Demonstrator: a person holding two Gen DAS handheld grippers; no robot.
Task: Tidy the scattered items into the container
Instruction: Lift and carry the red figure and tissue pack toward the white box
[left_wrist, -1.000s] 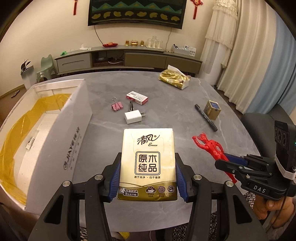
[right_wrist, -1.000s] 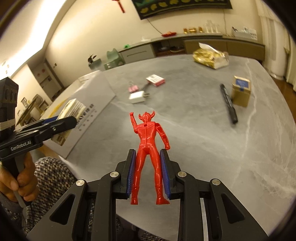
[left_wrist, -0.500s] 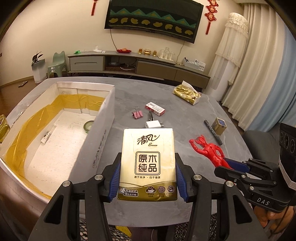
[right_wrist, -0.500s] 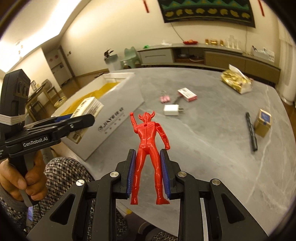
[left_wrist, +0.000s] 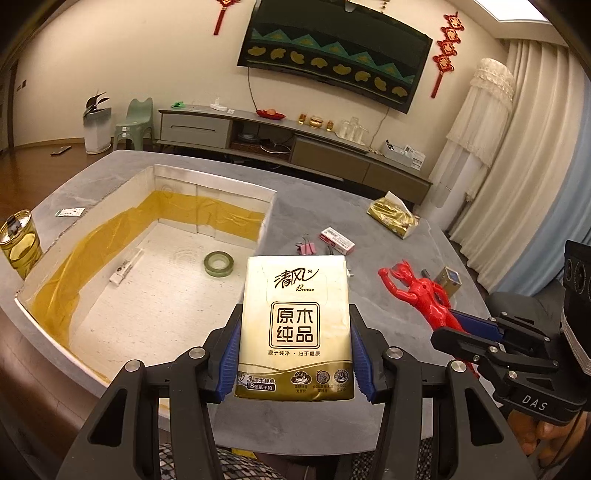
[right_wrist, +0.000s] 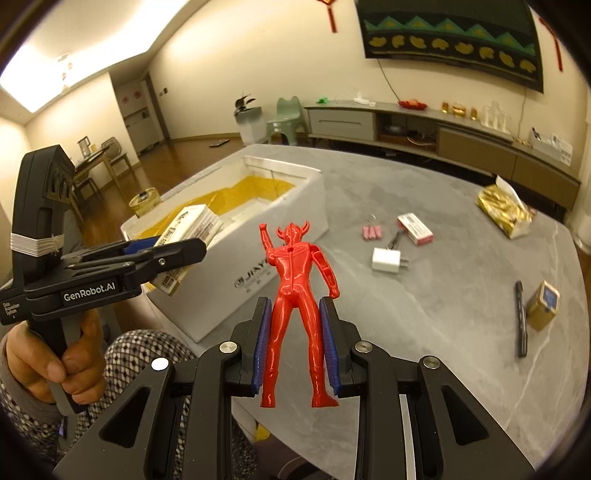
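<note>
My left gripper is shut on a gold tissue pack, held in the air near the right front corner of the white foam box. The box has yellow tape along its walls, and a green tape roll lies on its floor. My right gripper is shut on the legs of a red toy figure, above the table's near edge, right of the box. Each gripper shows in the other's view: the left gripper with its pack, and the right gripper with the figure.
On the grey table lie a white charger, pink binder clips, a small red-and-white box, a black marker, a small gold box and a gold tissue bag. A glass jar stands left of the foam box.
Both grippers have risen and swung left toward the foam box, so its inside now shows. Each still holds its item.
</note>
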